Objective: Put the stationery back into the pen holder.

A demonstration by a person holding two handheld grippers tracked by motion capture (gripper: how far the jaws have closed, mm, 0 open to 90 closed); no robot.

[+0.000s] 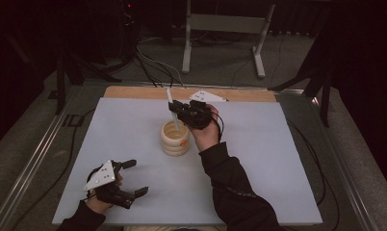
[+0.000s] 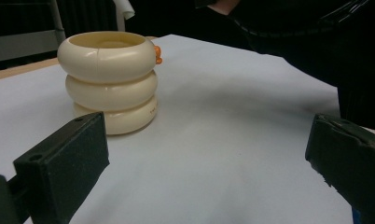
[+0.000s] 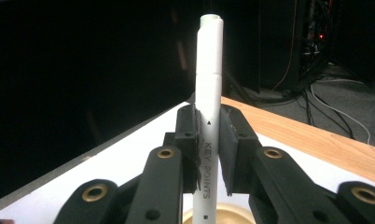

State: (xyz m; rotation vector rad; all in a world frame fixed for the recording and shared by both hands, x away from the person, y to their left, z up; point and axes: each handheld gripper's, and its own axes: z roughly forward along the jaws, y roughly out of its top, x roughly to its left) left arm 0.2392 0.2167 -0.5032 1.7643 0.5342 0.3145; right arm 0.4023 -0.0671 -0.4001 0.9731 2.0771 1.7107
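A cream ribbed cup (image 1: pixel 175 138) made of stacked rings, with a small orange knob on its side, stands mid-table; it also appears as the cream cup (image 2: pixel 108 77) in the left gripper view. My right gripper (image 1: pixel 174 109) hovers just above the cup's far rim, shut on a white marker pen (image 1: pixel 172 109) held upright. In the right gripper view the pen (image 3: pixel 209 98) sits clamped between the two black pads (image 3: pixel 187 140), with the cup's rim (image 3: pixel 223 213) below. My left gripper (image 1: pixel 135 177) rests near the front left of the table, jaws wide open and empty.
A white sheet (image 1: pixel 259 159) covers the table, with a wooden strip (image 1: pixel 134 92) along the far edge. Beyond the table stand a grey metal frame (image 1: pixel 225 33) and floor cables (image 1: pixel 153 65). Cables trail off the table's right side.
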